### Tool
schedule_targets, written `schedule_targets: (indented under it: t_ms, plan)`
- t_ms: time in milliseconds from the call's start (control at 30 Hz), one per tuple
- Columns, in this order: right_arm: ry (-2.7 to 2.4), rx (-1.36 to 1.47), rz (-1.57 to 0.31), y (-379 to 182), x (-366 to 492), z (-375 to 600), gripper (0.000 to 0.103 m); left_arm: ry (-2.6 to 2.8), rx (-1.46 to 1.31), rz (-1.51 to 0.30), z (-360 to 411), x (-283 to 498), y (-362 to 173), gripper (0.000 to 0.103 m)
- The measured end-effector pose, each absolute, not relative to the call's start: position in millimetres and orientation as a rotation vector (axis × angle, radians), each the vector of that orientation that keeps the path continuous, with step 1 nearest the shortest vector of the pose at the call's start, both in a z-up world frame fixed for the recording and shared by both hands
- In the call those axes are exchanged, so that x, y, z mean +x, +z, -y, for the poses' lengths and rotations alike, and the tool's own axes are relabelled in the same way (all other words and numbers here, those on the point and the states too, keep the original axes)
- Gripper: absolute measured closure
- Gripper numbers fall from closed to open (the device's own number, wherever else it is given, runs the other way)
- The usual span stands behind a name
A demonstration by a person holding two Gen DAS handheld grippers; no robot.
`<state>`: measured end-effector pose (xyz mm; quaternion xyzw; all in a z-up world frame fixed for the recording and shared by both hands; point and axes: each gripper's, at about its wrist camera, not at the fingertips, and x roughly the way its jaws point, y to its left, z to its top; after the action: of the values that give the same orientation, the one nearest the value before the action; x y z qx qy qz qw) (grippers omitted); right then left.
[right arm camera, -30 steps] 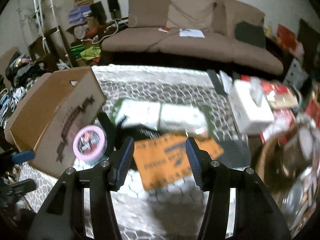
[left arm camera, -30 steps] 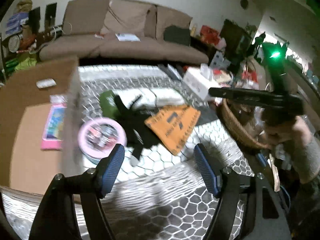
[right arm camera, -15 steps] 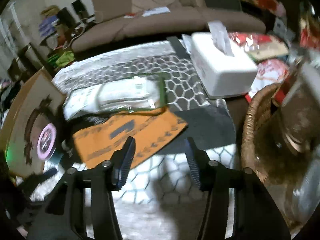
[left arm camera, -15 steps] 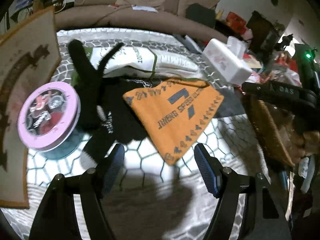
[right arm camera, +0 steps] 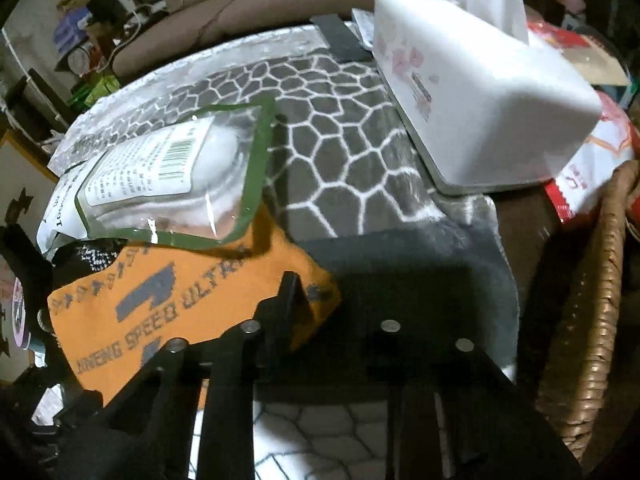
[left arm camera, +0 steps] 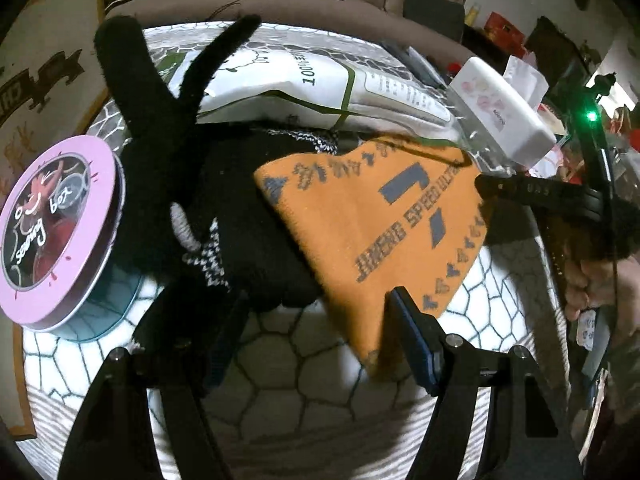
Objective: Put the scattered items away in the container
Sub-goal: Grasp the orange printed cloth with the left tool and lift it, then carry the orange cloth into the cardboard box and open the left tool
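While the orange sock [left arm camera: 384, 232] lies long axis diagonal | left gripper [left arm camera: 312, 332] wide open, empty, straddling its near tip (nearer arm) | right gripper [right arm camera: 332, 320] spread unclear.

Orange sock [right arm camera: 160, 312] under the right tongs [right arm camera: 340, 300], plastic packet [right arm camera: 172, 176] overlapping its far edge, tissue box [right arm camera: 480, 92] beyond.

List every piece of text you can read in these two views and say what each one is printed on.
"JIHENG SPEED ULTRA": orange sock, in grey letters; also seen in the right wrist view.
"Sewing box": lid of the round pink tin.
"100%": white packet with green edging; the characters after it are unreadable.
Barcode label on the packet's clear end: print too small to read.
Tissue box: small side print blurred.
Cardboard box: dark lettering cut off, unreadable.
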<state>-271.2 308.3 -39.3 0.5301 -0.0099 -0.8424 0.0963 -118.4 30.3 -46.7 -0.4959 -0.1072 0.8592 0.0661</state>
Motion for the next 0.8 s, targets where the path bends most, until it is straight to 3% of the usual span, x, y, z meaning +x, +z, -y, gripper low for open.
schedule_targets:
  t_ms: [33, 67, 433, 800]
  plan:
    - [-2.497, 1.561, 0.014, -39, -271, -306, 0.092, 2.591, -1.487, 0.331, -30, -118, -45, 0.070]
    - [-2.501, 1.547, 0.007, -37, -269, -304, 0.093, 2.565, -1.487, 0.346, -31, -118, -44, 0.091]
    - [-2.519, 1.380, -0.050, 47, -229, -280, 0.096, 2.570, -1.407, 0.344, -20, -93, 19, 0.093]
    - [-2.547, 1.192, -0.226, 186, -139, -227, 0.097, 2.635, -1.242, 0.321, 22, -17, 124, 0.093]
